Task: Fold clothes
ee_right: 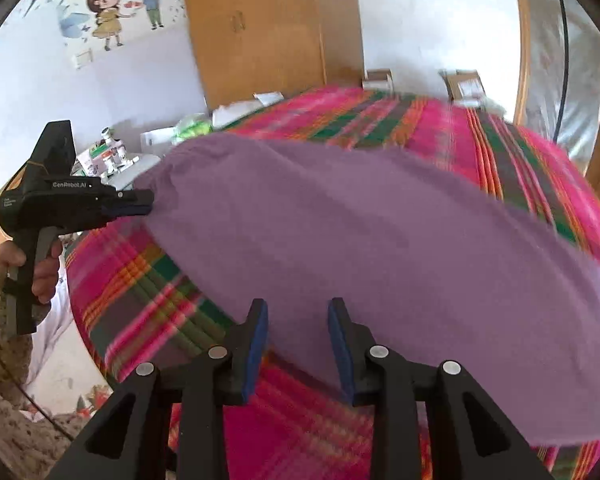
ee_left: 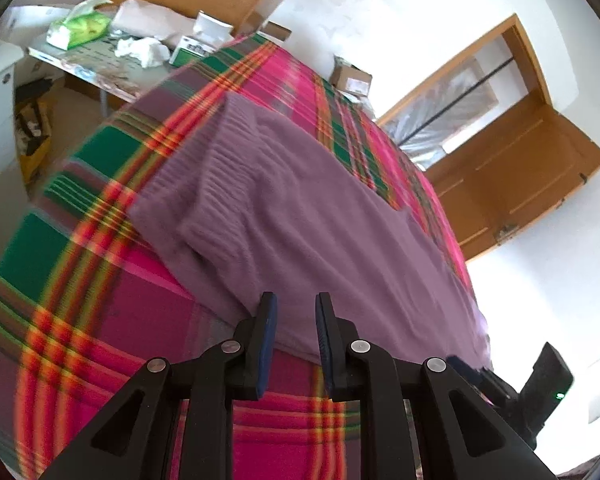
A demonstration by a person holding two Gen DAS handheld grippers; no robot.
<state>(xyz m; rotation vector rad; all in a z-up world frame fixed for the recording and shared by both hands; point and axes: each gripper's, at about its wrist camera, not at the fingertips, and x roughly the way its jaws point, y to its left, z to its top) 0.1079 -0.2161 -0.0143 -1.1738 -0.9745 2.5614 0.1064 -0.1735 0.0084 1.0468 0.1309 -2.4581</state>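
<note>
A purple knit sweater [ee_left: 300, 200] is spread over a bed covered with a pink, green and orange plaid blanket [ee_left: 140, 320]. Its ribbed hem and a cuff point toward the far left. My left gripper [ee_left: 296, 308] has the sweater's near edge between its blue pads, which stand a narrow gap apart. In the right wrist view the left gripper [ee_right: 150, 204], held by a hand [ee_right: 46, 276], pinches a corner and the sweater [ee_right: 360, 220] tapers to its tip. My right gripper [ee_right: 298, 312] holds the near edge likewise. The right gripper [ee_left: 466, 364] shows at the sweater's other corner.
A cluttered table [ee_left: 100, 68] with a green tissue pack [ee_left: 80, 26] and small boxes stands beyond the bed's far left. Cardboard boxes [ee_left: 352, 78] sit at the bed's far edge. A wooden door [ee_left: 520, 168] is at the right, a wooden wardrobe [ee_right: 260, 28] behind.
</note>
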